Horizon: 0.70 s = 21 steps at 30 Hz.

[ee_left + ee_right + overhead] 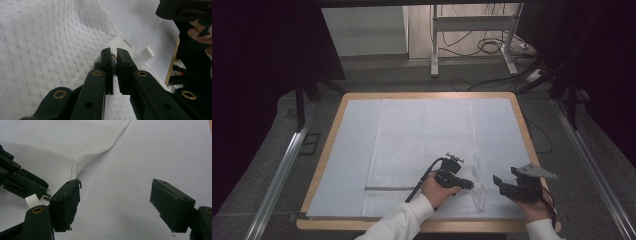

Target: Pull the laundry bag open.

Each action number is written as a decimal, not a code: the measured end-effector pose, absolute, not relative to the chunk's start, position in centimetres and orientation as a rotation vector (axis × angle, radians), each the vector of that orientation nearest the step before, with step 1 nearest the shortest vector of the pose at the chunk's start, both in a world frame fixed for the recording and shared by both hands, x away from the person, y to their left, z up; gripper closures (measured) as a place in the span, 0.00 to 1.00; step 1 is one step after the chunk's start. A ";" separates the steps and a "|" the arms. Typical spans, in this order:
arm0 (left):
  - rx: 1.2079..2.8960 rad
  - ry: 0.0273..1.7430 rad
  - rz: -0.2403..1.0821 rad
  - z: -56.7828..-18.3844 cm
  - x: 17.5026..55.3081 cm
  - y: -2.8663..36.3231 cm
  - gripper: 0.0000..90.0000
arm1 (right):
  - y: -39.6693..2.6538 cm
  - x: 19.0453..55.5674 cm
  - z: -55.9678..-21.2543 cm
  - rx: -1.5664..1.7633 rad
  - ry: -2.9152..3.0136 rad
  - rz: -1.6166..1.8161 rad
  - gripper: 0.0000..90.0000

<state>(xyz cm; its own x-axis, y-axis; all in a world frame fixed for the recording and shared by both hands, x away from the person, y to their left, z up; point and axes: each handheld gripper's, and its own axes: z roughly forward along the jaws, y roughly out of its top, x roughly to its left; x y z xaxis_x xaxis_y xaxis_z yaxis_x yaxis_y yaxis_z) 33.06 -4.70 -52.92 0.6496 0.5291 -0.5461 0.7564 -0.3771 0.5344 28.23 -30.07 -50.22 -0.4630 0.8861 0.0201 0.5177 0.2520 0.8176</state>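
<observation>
L gripper (pixel 113 56): jaws nearly shut, pinching zipper pull at the white mesh bag's (pixel 422 145) near-right corner.
R gripper (pixel 115 202): jaws wide, empty, just beside on the mat (pixel 499 130).
Tip: R should pin fabric by the corner, then L pulls along the zip (pixel 389 188), low & steady.

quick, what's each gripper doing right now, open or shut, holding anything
left gripper: shut on the edge of the white mesh cloth, by its small metal zipper pull.
right gripper: open, holding nothing, over the pale mat.
</observation>
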 end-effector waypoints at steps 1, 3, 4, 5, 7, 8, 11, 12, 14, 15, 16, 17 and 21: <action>2.071 0.997 -0.364 -52.9 33.1 -4.7 0.95 | -30.1 28.2 -50.2 1.276 2.081 1.096 0.26; 2.072 0.995 -0.359 -52.9 33.0 -4.7 0.96 | -30.0 28.2 -50.3 1.273 2.086 1.096 0.26; 2.073 0.992 -0.357 -52.9 33.0 -4.7 0.96 | -30.0 28.2 -50.3 1.271 2.090 1.096 0.26; 2.075 0.990 -0.354 -52.9 33.0 -4.7 0.96 | -29.9 28.2 -50.3 1.268 2.096 1.097 0.26; 2.074 0.987 -0.354 -52.8 32.9 -4.7 0.96 | -29.8 28.2 -50.3 1.265 2.102 1.094 0.26; 2.074 0.987 -0.354 -52.8 32.9 -4.7 0.96 | -29.8 28.2 -50.3 1.264 2.105 1.093 0.27; 2.073 0.974 -0.346 -52.6 32.9 -4.5 0.96 | -29.8 28.3 -50.3 1.272 2.109 1.098 0.27; 2.074 0.973 -0.345 -52.6 32.9 -4.5 0.96 | -29.8 28.3 -50.3 1.278 2.112 1.103 0.27; 2.076 0.971 -0.343 -52.6 32.8 -4.6 0.96 | -29.7 28.3 -50.3 1.288 2.121 1.122 0.29; 2.079 0.970 -0.341 -52.7 32.8 -4.6 0.96 | -29.6 28.3 -50.3 1.293 2.128 1.133 0.29; 2.081 0.969 -0.337 -52.7 32.8 -4.6 0.96 | -29.5 28.4 -50.3 1.295 2.136 1.137 0.30; 2.082 0.967 -0.335 -52.7 32.7 -4.7 0.96 | -29.4 28.4 -50.3 1.296 2.141 1.142 0.30; 2.092 0.960 -0.321 -52.7 32.6 -4.8 0.96 | -29.0 28.6 -50.3 1.299 2.167 1.161 0.33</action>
<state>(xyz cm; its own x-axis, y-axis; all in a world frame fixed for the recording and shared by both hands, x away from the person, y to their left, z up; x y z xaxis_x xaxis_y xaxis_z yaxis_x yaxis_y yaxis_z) 32.60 -4.76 -52.68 0.6804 0.5255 -0.5108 0.7270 -0.3963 0.5608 28.56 -29.00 -50.32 -0.5133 0.8521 0.1026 0.5574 0.2401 0.7948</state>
